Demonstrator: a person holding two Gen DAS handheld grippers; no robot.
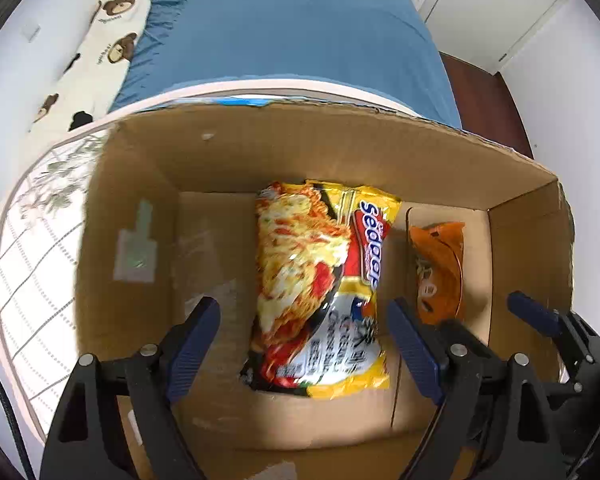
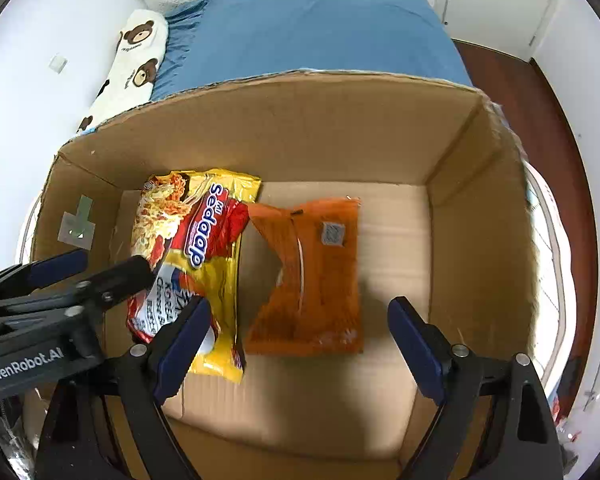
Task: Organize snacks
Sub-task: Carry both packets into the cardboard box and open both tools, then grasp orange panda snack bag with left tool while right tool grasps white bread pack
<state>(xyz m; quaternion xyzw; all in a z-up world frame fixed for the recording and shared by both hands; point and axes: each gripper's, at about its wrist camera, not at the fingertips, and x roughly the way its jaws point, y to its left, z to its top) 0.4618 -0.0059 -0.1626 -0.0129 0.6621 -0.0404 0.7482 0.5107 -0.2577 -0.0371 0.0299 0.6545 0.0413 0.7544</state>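
Observation:
A yellow and red Sedaap noodle packet point(image 1: 320, 284) lies on the floor of a cardboard box point(image 1: 300, 148), below and between the fingers of my left gripper point(image 1: 304, 340), which stands open and clear of it. An orange snack packet point(image 2: 316, 280) lies flat beside it to the right, under my right gripper point(image 2: 300, 344), whose jaws stand wide with no pad touching it. The yellow packet point(image 2: 196, 256) shows at the left of the right wrist view, with the left gripper point(image 2: 96, 264) over its left edge. The orange packet point(image 1: 440, 268) appears at the right in the left wrist view.
The box point(image 2: 476, 208) sits on a round white table point(image 1: 28, 280) with a grid and leaf pattern. Behind it is a bed with a blue sheet point(image 1: 292, 36) and a bear-print bolster point(image 1: 100, 44). Dark wooden floor point(image 2: 540, 128) shows at the right.

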